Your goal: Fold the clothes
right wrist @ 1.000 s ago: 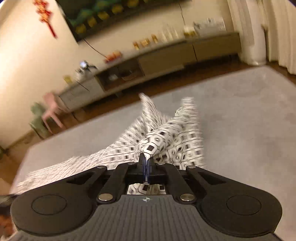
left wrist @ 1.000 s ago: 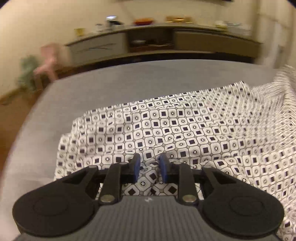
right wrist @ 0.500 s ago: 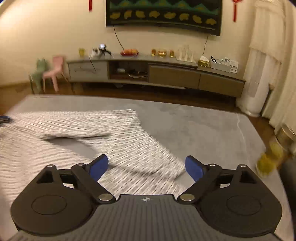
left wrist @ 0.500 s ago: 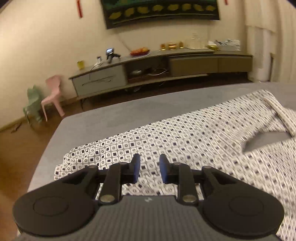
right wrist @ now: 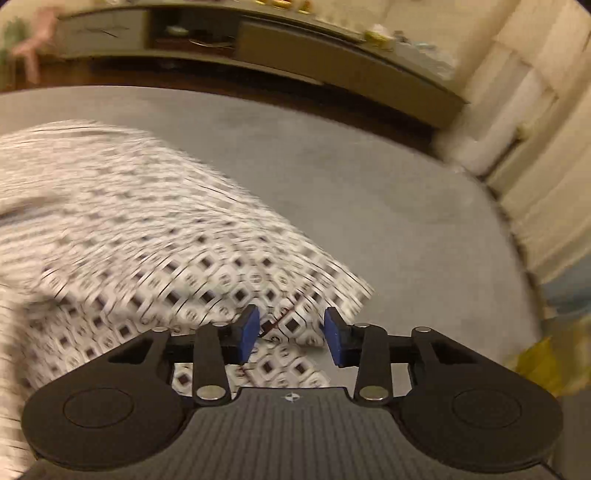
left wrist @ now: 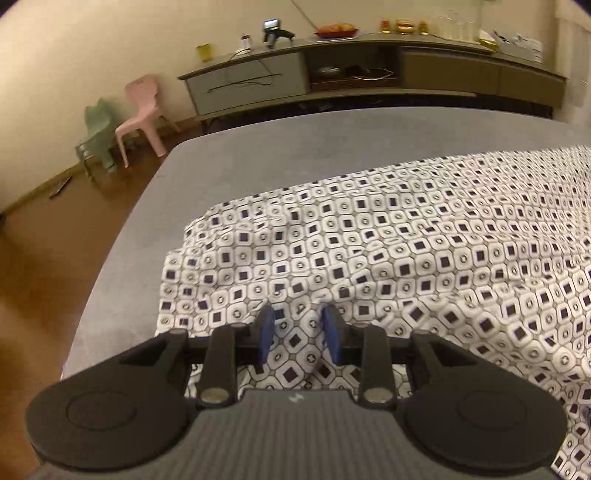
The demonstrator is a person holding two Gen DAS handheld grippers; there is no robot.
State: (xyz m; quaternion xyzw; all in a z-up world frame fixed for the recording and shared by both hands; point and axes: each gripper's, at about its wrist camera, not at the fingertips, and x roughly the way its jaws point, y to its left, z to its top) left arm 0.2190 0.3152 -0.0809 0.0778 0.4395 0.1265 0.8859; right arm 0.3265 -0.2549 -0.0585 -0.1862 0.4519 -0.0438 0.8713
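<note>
Both grippers hung over the cloth, jaws parted and gripping nothing: the left gripper narrowly, the right gripper a little wider. That cloth lay spread on the grey mat. Beyond the mat stood a cabinet, a fruit dish on top.

- A long, low grey-brown media cabinet stands along the cream wall.
- A pink plastic child's chair sits left of the cabinet, a pale green one further left.
- A red plate of oranges and a yellow cup rest on the cabinet top.
</note>
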